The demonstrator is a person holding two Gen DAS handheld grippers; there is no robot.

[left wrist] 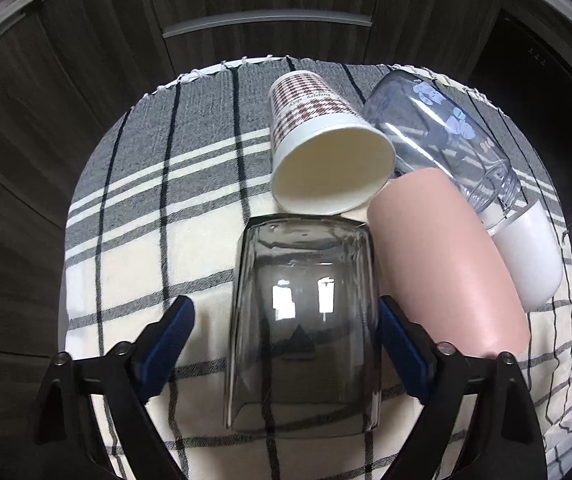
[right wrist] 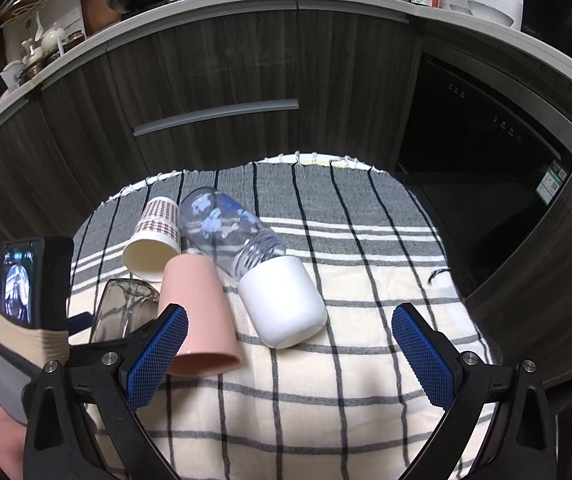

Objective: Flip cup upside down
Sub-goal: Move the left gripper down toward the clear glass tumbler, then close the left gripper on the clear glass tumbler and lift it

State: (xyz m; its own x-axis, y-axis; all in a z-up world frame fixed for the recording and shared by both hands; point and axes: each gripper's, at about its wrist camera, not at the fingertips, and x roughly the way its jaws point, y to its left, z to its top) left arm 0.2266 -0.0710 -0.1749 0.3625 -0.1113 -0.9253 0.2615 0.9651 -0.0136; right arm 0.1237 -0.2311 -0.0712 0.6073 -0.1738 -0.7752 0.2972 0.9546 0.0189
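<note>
Glass cup (left wrist: pixel 302 320): lying on its side on the checked cloth (left wrist: pixel 145 264), between the fingers of the left gripper (left wrist: pixel 286 344); its far end lies close to the paper cup (left wrist: pixel 326 152).
Left gripper: jaws spread wide, one blue pad either side of the glass; the right pad looks to be at the wall, the left pad stands apart from it.
Right gripper (right wrist: pixel 290 356): jaws wide, holding nothing, over bare cloth.
Handling: judged stiff, smooth, slippery and breakable; a round wall will roll. Take it across the middle of the body, firm but not hard.
Neighbours: pink cup (left wrist: pixel 446 264) just beside on the right; clear bottle (left wrist: pixel 438 128) and white cup (left wrist: pixel 526 256) beyond.
Room: open cloth to the left and nearer side; crowded to the right and ahead. Table edge is near at the left.
</note>
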